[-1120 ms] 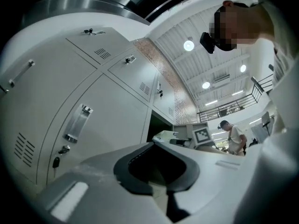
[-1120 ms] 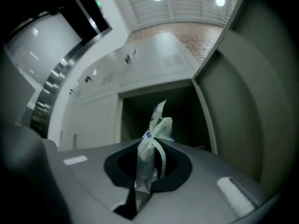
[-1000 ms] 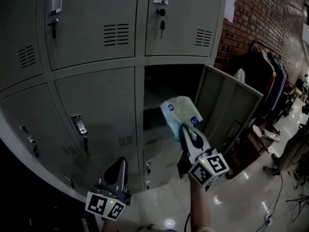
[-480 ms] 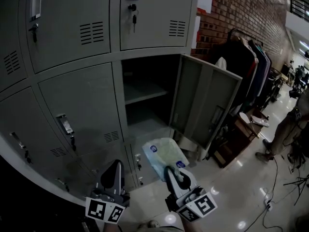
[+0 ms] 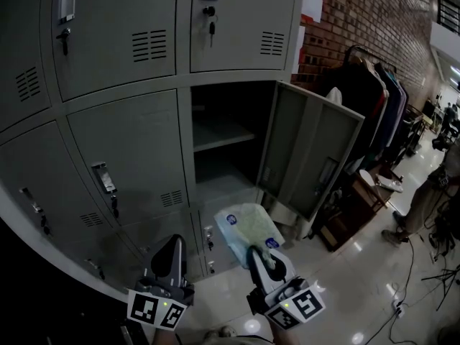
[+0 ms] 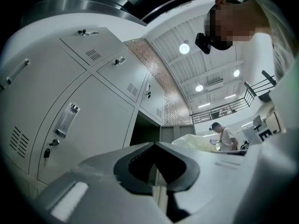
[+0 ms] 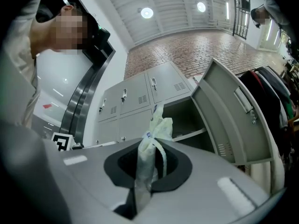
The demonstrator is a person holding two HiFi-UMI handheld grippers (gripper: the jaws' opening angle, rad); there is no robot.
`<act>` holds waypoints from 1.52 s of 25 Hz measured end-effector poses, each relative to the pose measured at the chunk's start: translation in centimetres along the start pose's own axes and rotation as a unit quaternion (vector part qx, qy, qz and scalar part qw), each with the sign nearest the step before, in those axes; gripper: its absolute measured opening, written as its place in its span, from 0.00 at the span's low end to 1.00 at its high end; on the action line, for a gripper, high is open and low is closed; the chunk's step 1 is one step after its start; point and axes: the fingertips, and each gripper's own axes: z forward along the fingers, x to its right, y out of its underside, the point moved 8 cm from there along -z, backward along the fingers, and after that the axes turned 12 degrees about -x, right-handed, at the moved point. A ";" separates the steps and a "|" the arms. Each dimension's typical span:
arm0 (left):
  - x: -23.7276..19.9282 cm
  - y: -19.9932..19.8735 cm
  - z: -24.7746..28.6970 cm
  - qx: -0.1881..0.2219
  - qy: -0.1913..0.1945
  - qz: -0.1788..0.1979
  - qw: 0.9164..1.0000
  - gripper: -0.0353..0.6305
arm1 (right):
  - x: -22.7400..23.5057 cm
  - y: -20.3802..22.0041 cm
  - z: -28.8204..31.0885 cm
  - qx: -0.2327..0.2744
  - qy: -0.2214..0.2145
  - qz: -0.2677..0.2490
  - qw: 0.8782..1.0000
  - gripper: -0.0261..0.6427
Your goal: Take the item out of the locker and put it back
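right tongs (image 5: 254,253): clamped on a pale plastic bag (image 5: 246,227)
left tongs (image 5: 174,241): closed, empty
locker (image 5: 219,134): door (image 5: 309,149) open, bag outside

left gripper (image 5: 175,242) and right gripper (image 5: 256,254) with pale grey moulded bodies, dark tapered jaws, marker cube (image 5: 157,309) on each with black-and-white square codes, small green indicator light, white top (image 7: 65,80), black head-mounted camera (image 6: 203,42)

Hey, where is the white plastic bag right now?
The bag sits low centre in the head view, pinched in the right gripper, outside the open locker compartment and below its opening.
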 end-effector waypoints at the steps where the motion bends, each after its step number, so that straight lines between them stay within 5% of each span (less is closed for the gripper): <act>1: 0.0 0.0 0.0 0.000 0.000 0.001 1.000 0.06 | 0.1 0.0 0.0 0.000 0.001 0.000 1.000 0.07; 15: -0.7 0.2 0.0 0.000 -0.012 -0.010 1.000 0.06 | 1.0 -1.8 1.6 0.003 -0.028 0.007 1.000 0.07; 20: -1.4 0.6 0.1 -0.006 -0.023 -0.014 1.000 0.06 | 7.4 -8.7 11.3 0.004 0.017 -0.060 0.998 0.07; 26: -3.3 0.0 -0.5 -0.005 -0.057 0.003 0.998 0.06 | 15.3 -12.7 26.3 -0.078 0.056 -0.099 0.990 0.07; 32: -4.6 0.2 -0.1 -0.004 -0.080 0.002 0.997 0.06 | 17.5 -11.6 33.2 -0.151 0.074 -0.142 0.976 0.07; 37: -5.7 0.3 0.5 -0.006 -0.090 -0.008 0.996 0.06 | 18.9 -10.5 35.1 -0.162 0.098 -0.141 0.972 0.07; 38: -5.9 0.3 0.6 -0.005 -0.092 -0.010 0.996 0.06 | 19.1 -10.5 35.2 -0.158 0.102 -0.136 0.973 0.13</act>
